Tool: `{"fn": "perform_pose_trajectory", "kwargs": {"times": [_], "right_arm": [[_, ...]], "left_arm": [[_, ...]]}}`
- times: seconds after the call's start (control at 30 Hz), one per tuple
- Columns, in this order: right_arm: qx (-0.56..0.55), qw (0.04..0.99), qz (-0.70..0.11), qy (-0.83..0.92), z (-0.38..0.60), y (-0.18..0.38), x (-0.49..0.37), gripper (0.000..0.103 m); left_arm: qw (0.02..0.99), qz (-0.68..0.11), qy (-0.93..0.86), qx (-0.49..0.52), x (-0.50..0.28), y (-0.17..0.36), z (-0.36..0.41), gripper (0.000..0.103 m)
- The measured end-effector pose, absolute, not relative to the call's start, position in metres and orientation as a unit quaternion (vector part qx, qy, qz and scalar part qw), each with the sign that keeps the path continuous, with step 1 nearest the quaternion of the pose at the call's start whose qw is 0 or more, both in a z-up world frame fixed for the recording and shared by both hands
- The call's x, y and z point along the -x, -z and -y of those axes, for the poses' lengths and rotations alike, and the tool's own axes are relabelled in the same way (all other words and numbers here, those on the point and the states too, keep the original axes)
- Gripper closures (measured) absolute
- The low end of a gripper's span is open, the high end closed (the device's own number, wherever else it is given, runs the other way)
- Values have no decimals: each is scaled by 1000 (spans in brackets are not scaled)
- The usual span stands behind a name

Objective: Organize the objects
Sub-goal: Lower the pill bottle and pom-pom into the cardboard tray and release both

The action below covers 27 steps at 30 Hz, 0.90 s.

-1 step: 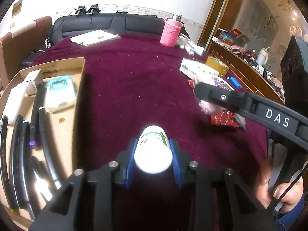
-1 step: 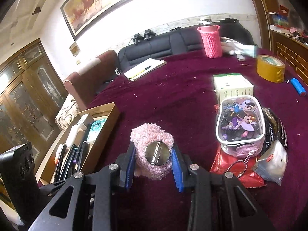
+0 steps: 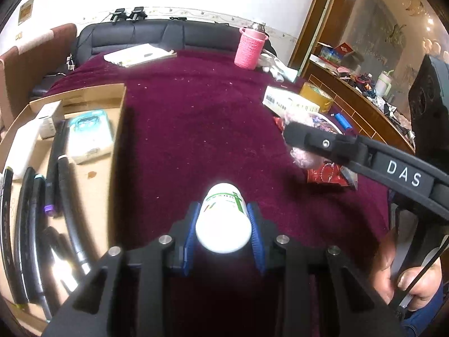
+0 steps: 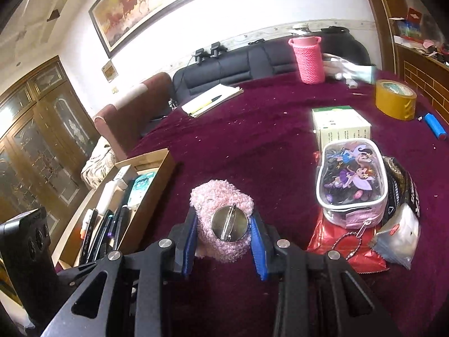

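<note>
We've got the left gripper [image 3: 223, 226] clamped on a white bottle [image 3: 223, 221] with a green label, held over the maroon tablecloth [image 3: 196, 118], just right of the cardboard box [image 3: 92, 179] holding pens. Right gripper [image 4: 223, 231] is closed on a fluffy pink brooch [image 4: 221, 219], metal pin back facing us; probably lifted off the cloth, hard to tell. Cartoon pouch [image 4: 350, 179] sits on snack packets to its right.

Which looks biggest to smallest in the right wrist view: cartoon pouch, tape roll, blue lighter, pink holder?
1. Cartoon pouch, though it is also nearest the camera.
2. Pink holder and tape roll look much alike; no ranking.
3. Blue lighter, clearly smallest.
</note>
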State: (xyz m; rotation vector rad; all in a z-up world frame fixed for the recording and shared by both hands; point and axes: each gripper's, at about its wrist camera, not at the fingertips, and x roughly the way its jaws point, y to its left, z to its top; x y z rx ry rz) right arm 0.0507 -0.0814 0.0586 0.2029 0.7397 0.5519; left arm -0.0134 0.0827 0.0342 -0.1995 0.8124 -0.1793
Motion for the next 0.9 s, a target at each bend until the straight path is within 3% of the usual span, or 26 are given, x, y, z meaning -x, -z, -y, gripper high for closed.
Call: {"fn": "perform_pose_trajectory", "kwargs": {"times": [0.43,0.9], "right_arm": [[-68,851,-374,-363,14,-76,-26,65],[29,824,-413,-387,-110,-59,-30,64]], "left_arm": [[935,-325,9,146,59,-77,-165,70],[919,-342,-61,184,75,-39,-227,70]]}}
